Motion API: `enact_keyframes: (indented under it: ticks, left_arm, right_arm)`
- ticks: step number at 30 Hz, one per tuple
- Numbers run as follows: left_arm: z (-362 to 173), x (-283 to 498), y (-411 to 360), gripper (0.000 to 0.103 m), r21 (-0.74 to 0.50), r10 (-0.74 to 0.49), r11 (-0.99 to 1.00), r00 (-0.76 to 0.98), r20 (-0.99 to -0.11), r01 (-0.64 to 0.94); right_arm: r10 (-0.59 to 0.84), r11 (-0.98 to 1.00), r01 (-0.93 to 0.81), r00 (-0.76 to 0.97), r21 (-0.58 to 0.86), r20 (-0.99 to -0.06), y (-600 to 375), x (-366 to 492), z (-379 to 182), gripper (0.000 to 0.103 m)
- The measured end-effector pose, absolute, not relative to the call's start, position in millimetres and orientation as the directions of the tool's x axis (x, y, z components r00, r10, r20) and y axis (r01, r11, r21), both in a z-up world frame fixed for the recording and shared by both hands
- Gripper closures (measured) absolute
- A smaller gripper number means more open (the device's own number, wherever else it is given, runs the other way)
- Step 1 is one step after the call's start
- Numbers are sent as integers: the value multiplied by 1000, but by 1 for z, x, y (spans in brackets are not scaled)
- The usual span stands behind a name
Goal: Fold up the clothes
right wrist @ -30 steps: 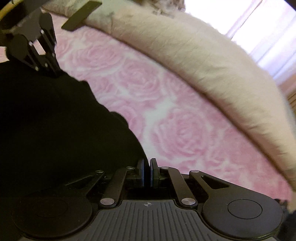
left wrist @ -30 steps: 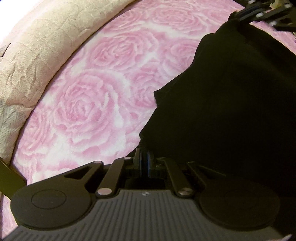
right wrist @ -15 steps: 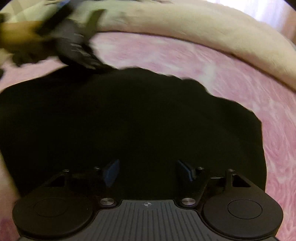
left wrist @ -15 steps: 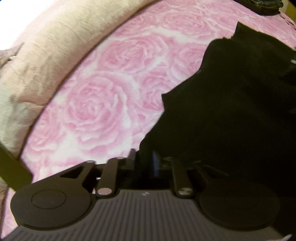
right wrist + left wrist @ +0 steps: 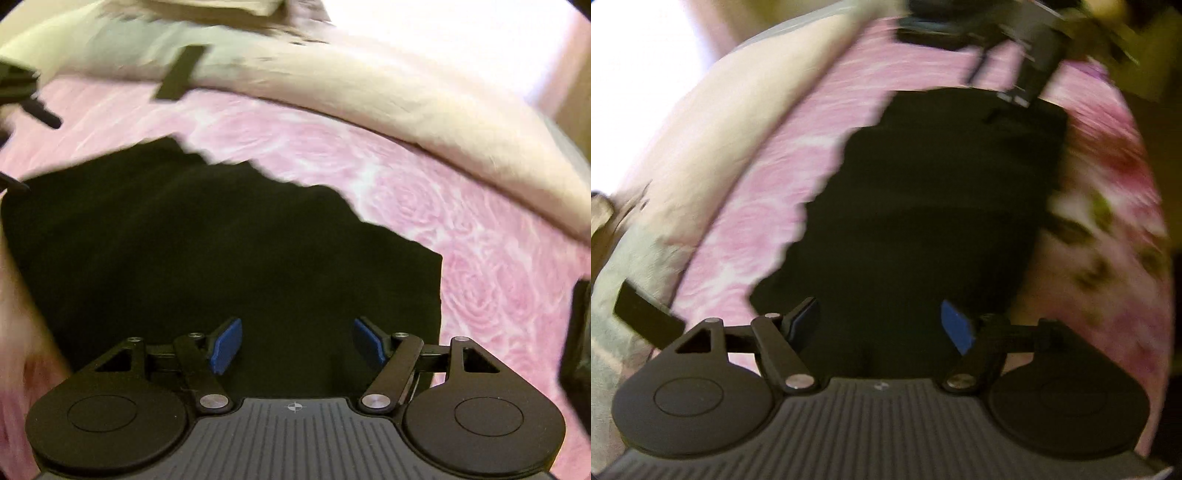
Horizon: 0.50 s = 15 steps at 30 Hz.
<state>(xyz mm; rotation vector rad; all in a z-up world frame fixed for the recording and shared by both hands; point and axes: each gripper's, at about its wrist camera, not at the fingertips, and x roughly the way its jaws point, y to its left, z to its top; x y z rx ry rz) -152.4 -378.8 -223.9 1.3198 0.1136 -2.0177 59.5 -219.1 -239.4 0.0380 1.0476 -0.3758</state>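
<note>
A black garment (image 5: 934,206) lies flat on a pink rose-patterned bedspread (image 5: 764,206). In the blurred left wrist view my left gripper (image 5: 881,325) hovers over the garment's near edge, its jaws opening wide, nothing pressed between the blue pads. The right wrist view shows the same black garment (image 5: 207,251) spread below my right gripper (image 5: 297,345), which stands open above the cloth with empty space between its pads. The other gripper shows only as a dark blur at each view's edge.
A cream quilted blanket (image 5: 369,92) runs along the far side of the pink bedspread (image 5: 480,280). A black strap (image 5: 181,72) lies on it. Bright window light fills the upper right. A floral patch (image 5: 1108,206) lies right of the garment.
Both grippers were shut on the garment's edge and have let it go, opening wide. Both pulled back and up, so the folded garment now lies whole in front of them.
</note>
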Motion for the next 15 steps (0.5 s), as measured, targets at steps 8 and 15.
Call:
enact_keyframes:
  ticks: [8,15]
  left_arm:
    - [-300,-187,-296,28,570,-617,-779,-160,-770,262]
    - [-342,-172,-320,63,699,-710,-690,13,-704,190]
  right_arm:
    - [-416,909,190,372,-371,-830,-111,-12,-260,15]
    - [-540,812,-22,353,-583,-764,-76,-9,-316,15]
